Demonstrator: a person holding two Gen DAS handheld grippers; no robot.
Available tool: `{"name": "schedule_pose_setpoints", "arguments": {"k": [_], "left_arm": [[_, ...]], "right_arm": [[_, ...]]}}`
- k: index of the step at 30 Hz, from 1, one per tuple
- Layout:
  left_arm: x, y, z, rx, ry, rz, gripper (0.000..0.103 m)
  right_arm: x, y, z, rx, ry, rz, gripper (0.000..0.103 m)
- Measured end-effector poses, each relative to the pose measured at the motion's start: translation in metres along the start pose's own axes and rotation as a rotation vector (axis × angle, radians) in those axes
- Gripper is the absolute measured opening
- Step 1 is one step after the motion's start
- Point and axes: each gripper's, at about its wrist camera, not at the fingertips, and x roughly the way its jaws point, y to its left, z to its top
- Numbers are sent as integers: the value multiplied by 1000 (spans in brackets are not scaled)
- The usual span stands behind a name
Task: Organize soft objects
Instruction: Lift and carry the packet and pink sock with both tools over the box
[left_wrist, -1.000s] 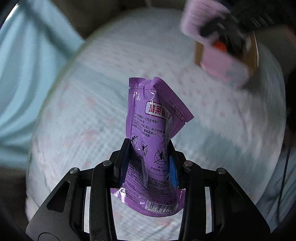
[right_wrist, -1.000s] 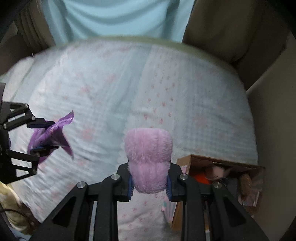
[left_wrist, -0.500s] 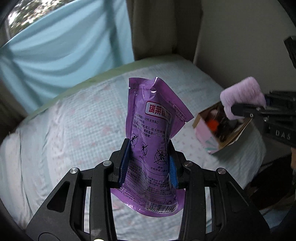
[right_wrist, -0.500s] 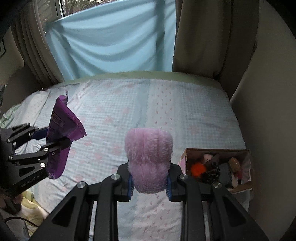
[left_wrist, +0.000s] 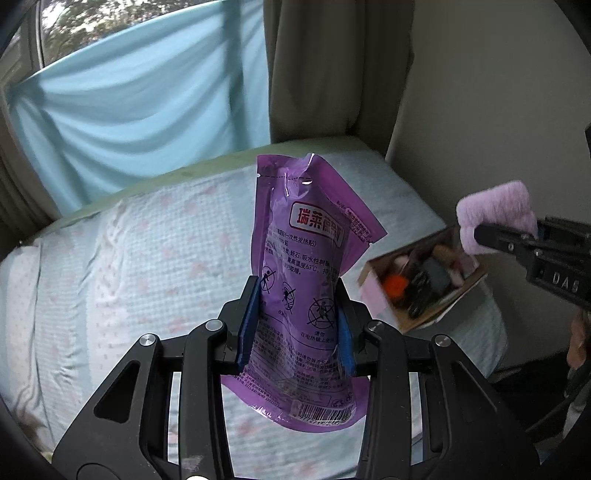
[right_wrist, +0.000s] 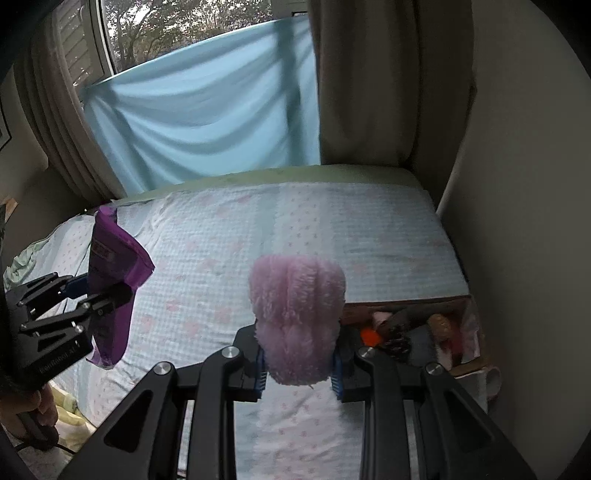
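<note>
Grippers are both carrying loads above the bed: the left gripper (left_wrist: 295, 325) is clamping a purple heat-patch pouch (left_wrist: 306, 280) at mid-body, upright; the right gripper (right_wrist: 298, 365) is pinching a pink plush item (right_wrist: 297, 314) tightly. Beyond, the cardboard box (left_wrist: 373, 266) of soft items is sitting at the bedsheet (right_wrist: 295, 236) edge, likely their destination.

The left claw (left_wrist: 295, 325) is black, with blue pads and round silver screws on its arms. The right claw (right_wrist: 299, 363) looks the same. White letters, "DAS", sit on its black side.
</note>
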Motion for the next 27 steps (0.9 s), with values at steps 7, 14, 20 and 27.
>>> {"name": "schedule_pose_setpoints", "arguments": {"k": [7, 14, 20, 27], "left_arm": [[28, -72, 30, -82, -6, -25, 34], [83, -150, 48, -177, 47, -35, 34], [131, -199, 53, -193, 97, -45, 34], [200, -229, 45, -219, 225, -59, 34]], "right_arm": [[4, -84, 0, 2, 29, -36, 25], [33, -168, -8, 25, 106, -75, 25], [64, -222, -15, 48, 169, -89, 25], [116, -263, -23, 68, 284, -87, 25]]}}
